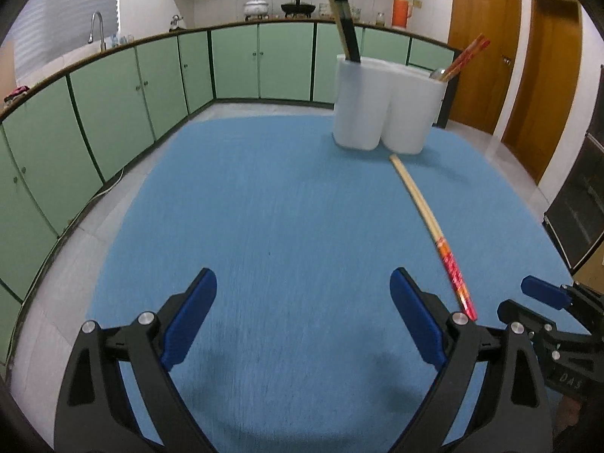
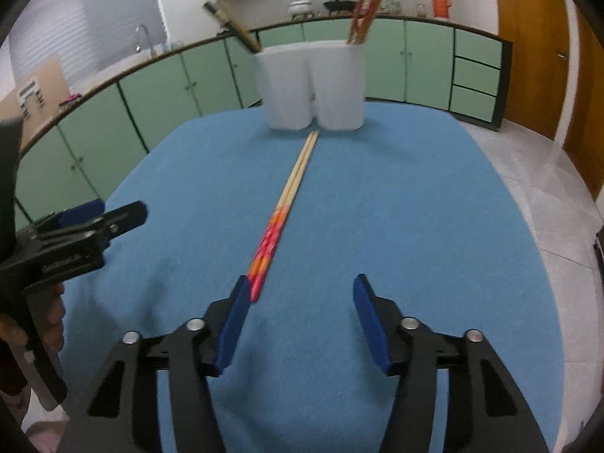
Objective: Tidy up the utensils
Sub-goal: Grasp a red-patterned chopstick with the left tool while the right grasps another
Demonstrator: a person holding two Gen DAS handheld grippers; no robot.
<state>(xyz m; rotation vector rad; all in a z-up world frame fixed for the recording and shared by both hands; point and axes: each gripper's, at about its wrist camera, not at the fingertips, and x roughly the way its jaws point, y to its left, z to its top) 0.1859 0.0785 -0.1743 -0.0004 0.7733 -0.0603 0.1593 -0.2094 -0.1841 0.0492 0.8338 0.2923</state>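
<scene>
A pair of wooden chopsticks with red-orange patterned ends [image 2: 287, 204] lies on the blue mat [image 2: 415, 207], tips touching or nearly touching the white two-compartment holder [image 2: 313, 87]. They also show in the left wrist view [image 1: 434, 234]. The holder [image 1: 389, 105] has dark chopsticks [image 1: 345, 22] in its left compartment and red ones [image 1: 466, 56] in its right. My left gripper [image 1: 302, 317] is open and empty, left of the lying pair. My right gripper [image 2: 302, 321] is open and empty; its left finger [image 2: 234, 324] is beside the pair's red end.
The mat covers a round table; its edge curves on all sides. Green kitchen cabinets [image 1: 113, 94] and a counter run behind. Wooden doors [image 1: 490, 45] stand at the right. The right gripper shows at the left view's right edge [image 1: 543, 294].
</scene>
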